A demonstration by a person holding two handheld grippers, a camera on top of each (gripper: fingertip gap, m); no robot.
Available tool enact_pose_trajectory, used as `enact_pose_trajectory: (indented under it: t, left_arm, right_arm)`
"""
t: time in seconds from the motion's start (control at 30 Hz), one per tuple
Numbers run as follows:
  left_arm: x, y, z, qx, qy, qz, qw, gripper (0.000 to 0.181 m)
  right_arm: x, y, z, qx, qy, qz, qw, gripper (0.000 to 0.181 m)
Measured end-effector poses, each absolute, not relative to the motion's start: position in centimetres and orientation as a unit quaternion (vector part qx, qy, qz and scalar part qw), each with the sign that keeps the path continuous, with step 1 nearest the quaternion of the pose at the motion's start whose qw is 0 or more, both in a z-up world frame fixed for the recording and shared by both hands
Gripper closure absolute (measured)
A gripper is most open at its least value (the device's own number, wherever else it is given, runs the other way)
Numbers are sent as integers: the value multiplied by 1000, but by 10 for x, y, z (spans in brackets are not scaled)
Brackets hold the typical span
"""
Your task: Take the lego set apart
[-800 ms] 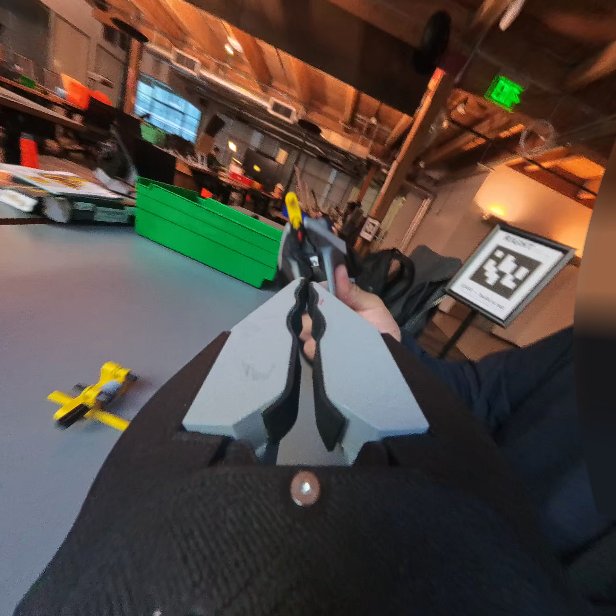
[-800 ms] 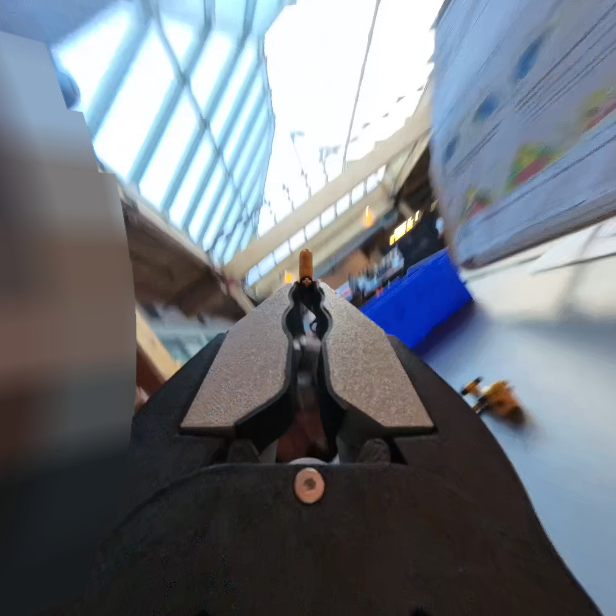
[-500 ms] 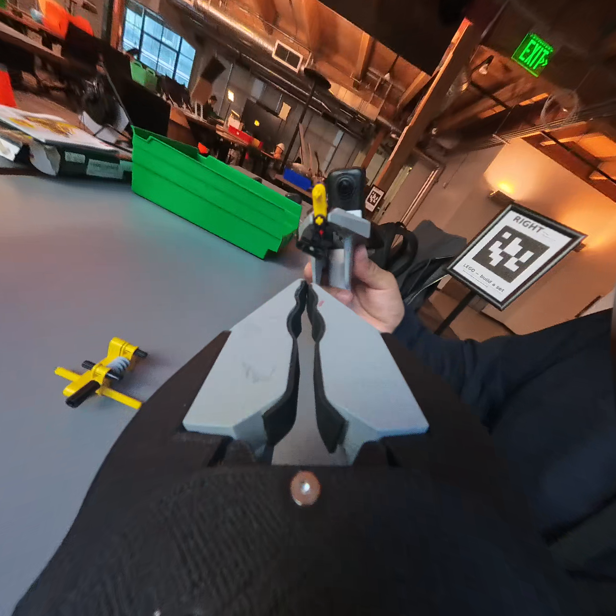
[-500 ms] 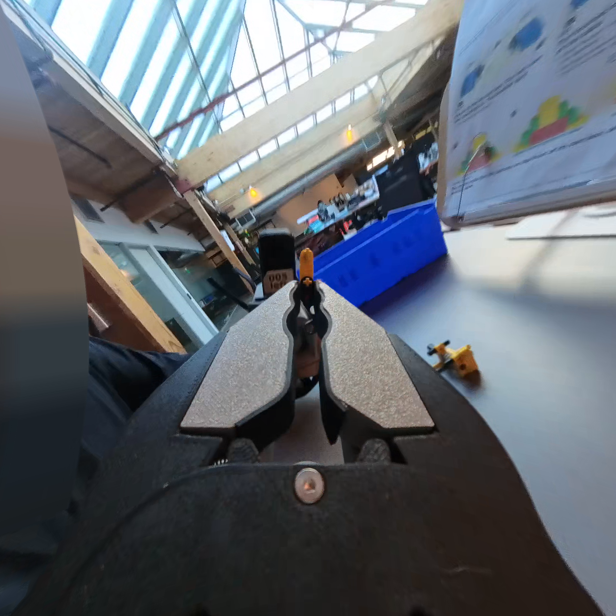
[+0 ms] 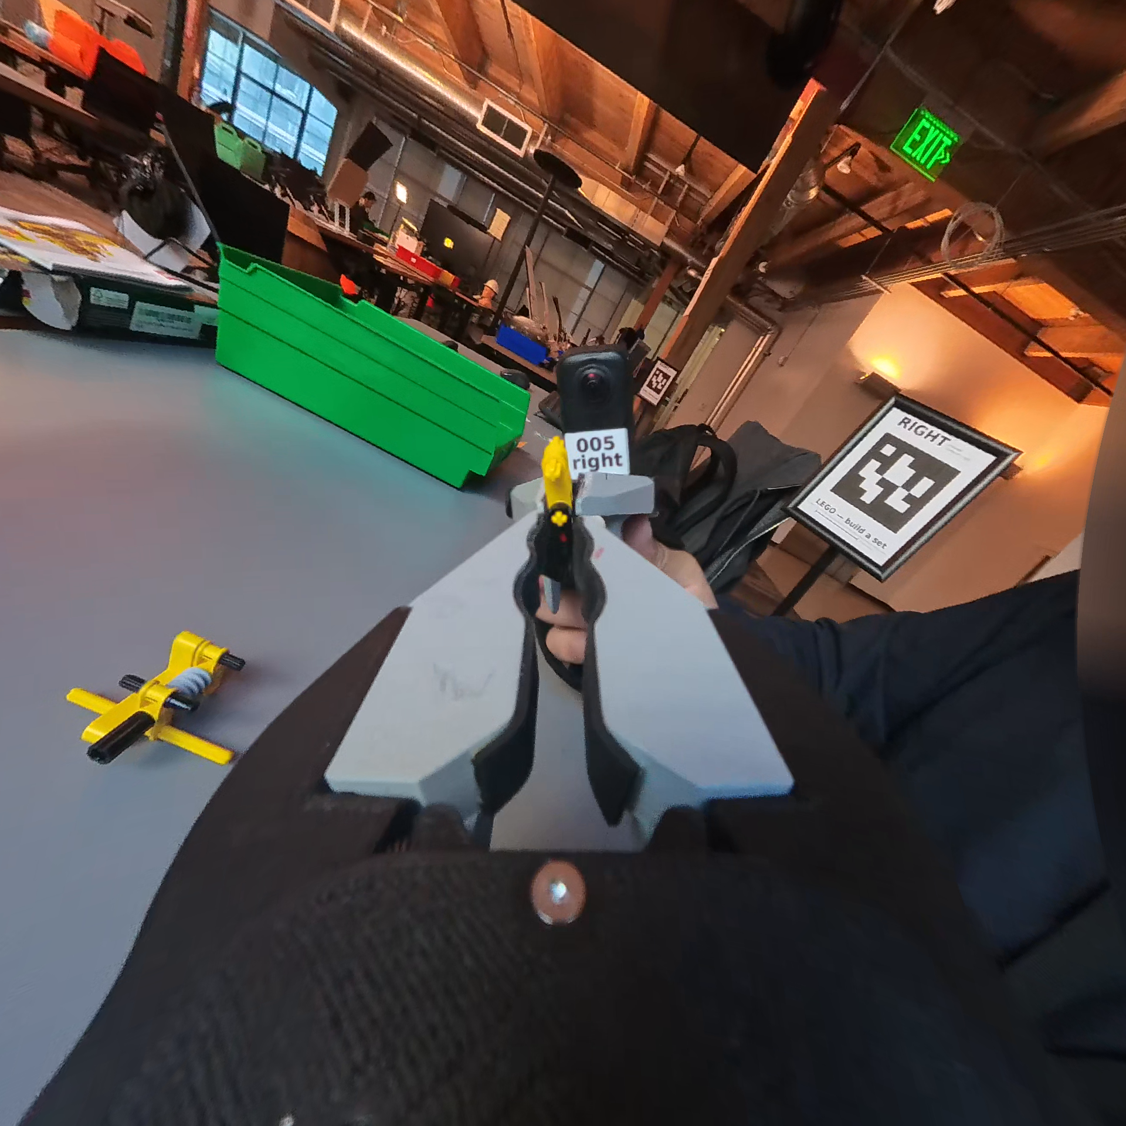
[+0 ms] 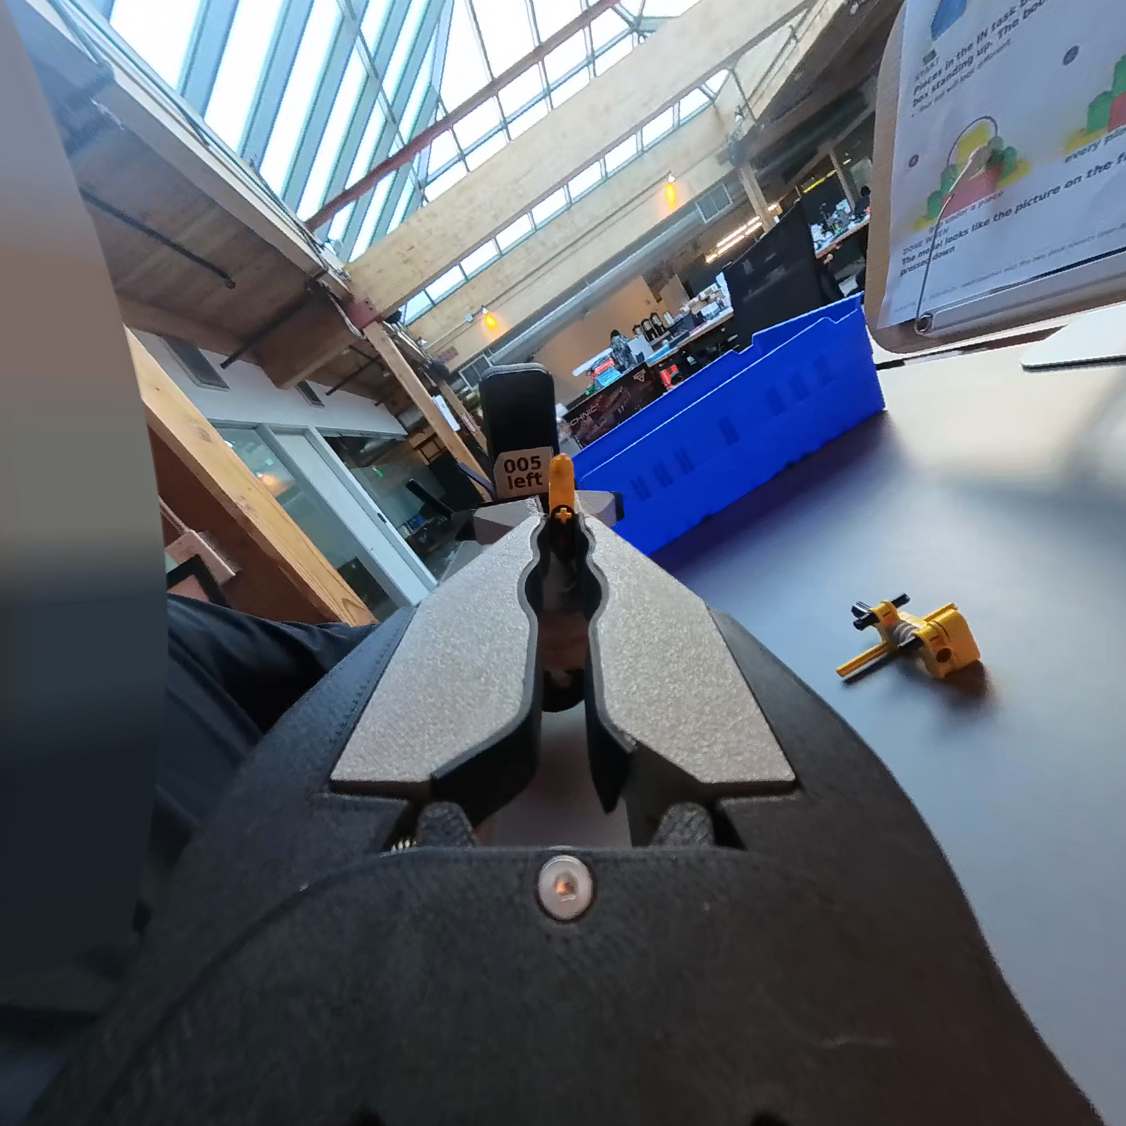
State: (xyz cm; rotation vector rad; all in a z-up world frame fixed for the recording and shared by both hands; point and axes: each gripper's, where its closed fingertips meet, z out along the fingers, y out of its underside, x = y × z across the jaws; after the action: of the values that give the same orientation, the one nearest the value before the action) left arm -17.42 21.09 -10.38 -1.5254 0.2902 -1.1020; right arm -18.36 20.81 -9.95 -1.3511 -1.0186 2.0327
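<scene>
A small lego piece with a yellow pin on a black part is held in the air between my two grippers, which face each other tip to tip. My left gripper is shut around its black part. My right gripper is shut on the same piece, whose yellow pin sticks up above the tips. A larger yellow lego assembly with black axles and a grey gear lies on the grey table, to my left gripper's left; in the right wrist view it lies to the right.
A green bin stands at the back of the table, with a flat box to its left. A blue bin and an instruction board stand on the other side. A framed sign and a black backpack are beyond the table edge. The tips of both grippers are at nearly the same place.
The two grippers have come together. My left gripper's tips, apart from the piece before, now close around the piece that my right gripper holds. The assembly on the table has not moved.
</scene>
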Motion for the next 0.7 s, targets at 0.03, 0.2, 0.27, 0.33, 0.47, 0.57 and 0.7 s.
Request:
enact_pose_trajectory:
  t: [0.03,0.2,0.27,0.33,0.47,0.57,0.7]
  left_arm:
    - [-174,210,-104,-653,127,-468,582,176]
    - [-173,205,-102,-644,116,-490,576,177]
    - [-175,206,-99,-629,109,-498,587,177]
    - [-173,208,-98,-633,114,-489,589,177]
    - [-171,207,-99,-638,121,-480,590,176]
    - [-171,207,-99,-636,117,-480,592,177]
    - [-170,206,-98,-633,114,-482,595,176]
  right_arm:
    - [-183,207,-100,-493,-373,749,239,178]
    - [-183,204,-97,-490,-372,757,221,178]
    - [-184,206,-94,-491,-357,762,226,178]
    - [-182,208,-93,-490,-355,763,228,179]
    - [-180,209,-94,-490,-354,765,223,179]
    - [-180,208,-93,-488,-354,766,223,179]
    - [-179,208,-91,-482,-352,771,223,179]
